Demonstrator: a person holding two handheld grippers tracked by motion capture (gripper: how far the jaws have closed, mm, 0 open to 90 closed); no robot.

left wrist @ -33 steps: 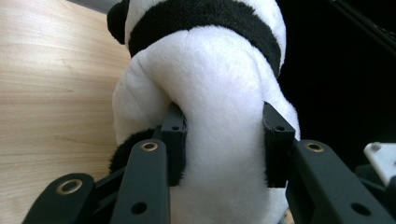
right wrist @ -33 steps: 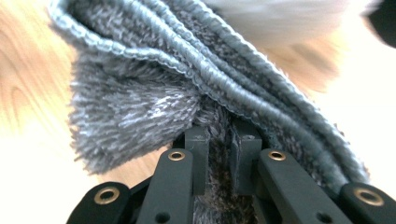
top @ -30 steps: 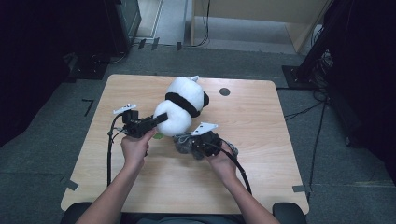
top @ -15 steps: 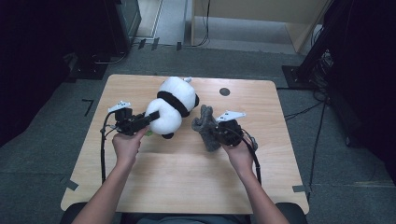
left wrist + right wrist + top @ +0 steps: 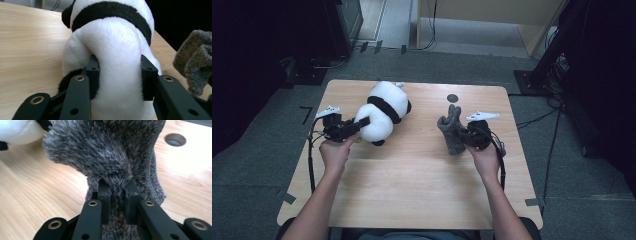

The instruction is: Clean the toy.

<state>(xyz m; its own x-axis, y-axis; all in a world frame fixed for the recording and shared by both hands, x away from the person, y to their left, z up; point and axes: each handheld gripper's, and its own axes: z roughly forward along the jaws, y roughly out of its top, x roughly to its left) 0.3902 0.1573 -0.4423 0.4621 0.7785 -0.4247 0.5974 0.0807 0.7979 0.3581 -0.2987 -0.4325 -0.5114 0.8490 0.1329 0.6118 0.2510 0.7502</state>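
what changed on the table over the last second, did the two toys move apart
Yes. The left gripper carried the panda plush toward the table's left side, and the right gripper carried the grey furry toy to the right, so the toys that lay side by side near the middle now have bare wooden table between them. Both grips stayed clamped throughout.

Panda toy (image 5: 382, 112) on table (image 5: 412, 185) left, furry toy (image 5: 452, 132) well apart right

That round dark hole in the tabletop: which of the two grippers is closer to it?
The right. The right gripper, clamped on the grey plush toy, sits just in front of the hole. The left gripper, pinching the panda plush, is across the table.
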